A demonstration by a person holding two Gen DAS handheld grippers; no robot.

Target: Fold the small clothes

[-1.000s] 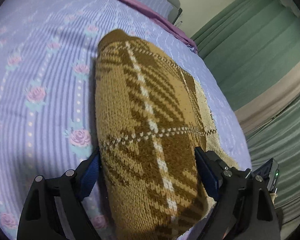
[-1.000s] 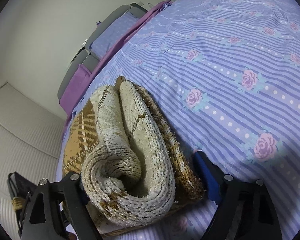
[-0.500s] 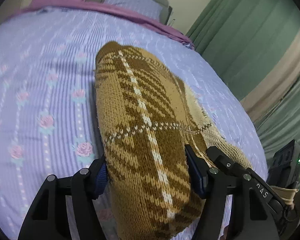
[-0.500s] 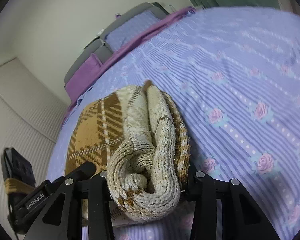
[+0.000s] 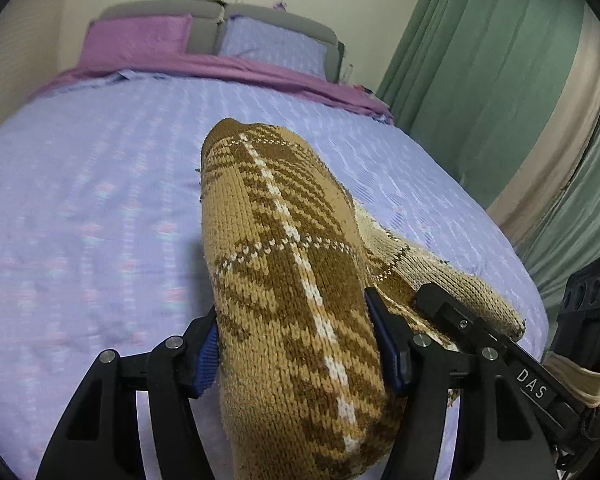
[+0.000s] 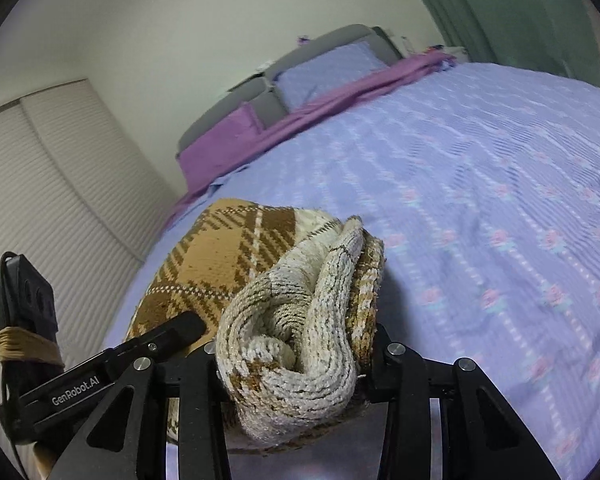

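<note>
A folded brown plaid knit garment (image 5: 284,240) is held up above the lilac flowered bedspread (image 5: 92,208). My left gripper (image 5: 296,344) grips its brown folded side; the jaws are still closing, and both blue pads press into the knit. In the right wrist view the cream rolled end of the garment (image 6: 300,344) bulges between the fingers of my right gripper (image 6: 296,352), which is shut on it. Each gripper shows in the other's view: the right one (image 5: 460,320) beside the cream edge, the left one (image 6: 168,332) against the brown side.
Purple and lilac pillows (image 5: 140,36) lie against a grey headboard (image 5: 260,20) at the far end of the bed. Green curtains (image 5: 480,60) hang along one side. A ribbed white wardrobe (image 6: 52,200) stands on the other side.
Both grippers closed on the folded knit and lifted it off the bedspread. The views tilted up, so the headboard and pillows now show.
</note>
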